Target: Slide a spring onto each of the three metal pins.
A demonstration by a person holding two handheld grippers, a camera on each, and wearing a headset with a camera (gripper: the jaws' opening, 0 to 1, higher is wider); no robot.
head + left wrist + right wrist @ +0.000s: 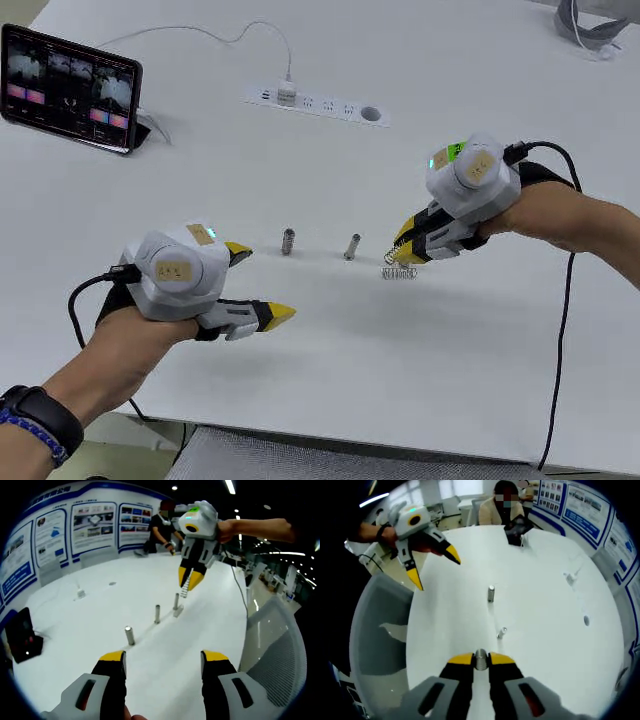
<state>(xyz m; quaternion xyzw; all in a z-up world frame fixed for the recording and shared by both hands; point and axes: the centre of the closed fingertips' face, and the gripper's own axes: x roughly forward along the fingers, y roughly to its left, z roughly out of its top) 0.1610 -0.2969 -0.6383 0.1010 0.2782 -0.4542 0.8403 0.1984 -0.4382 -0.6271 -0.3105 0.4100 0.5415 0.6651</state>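
Your right tongs [405, 248] were pinched together on a spring [480, 660], a short coil of thin grey wire. It showed end-on between the yellow tips in the right gripper view. In the left gripper view that coil hung below the tips, just above the far pin [176, 601]. A second spring [398, 272] lay on its side on the white bench [330, 390], just beside the right tongs.

The pins were short, plain metal posts standing upright in a row: the near pin [129, 635], the middle pin [157, 614] and the far one. Your left tongs [258, 282] stood wide apart with nothing between them, well apart from the pins.

Each gripper carried tan paper labels [173, 270], but the marks on them were too small to read. The blue-banded posters [95, 522] on the wall were too blurred to read.

The left gripper view gave you all three pins in line. In the head view two stood clear, and the third could not be made out beside the right tongs' tips. The head view also took in a tablet [68, 87] with a lit screen and a white power strip [315, 102] with one plug in it. The right gripper view looked across the bench to a seated person [502, 507] at its far side.
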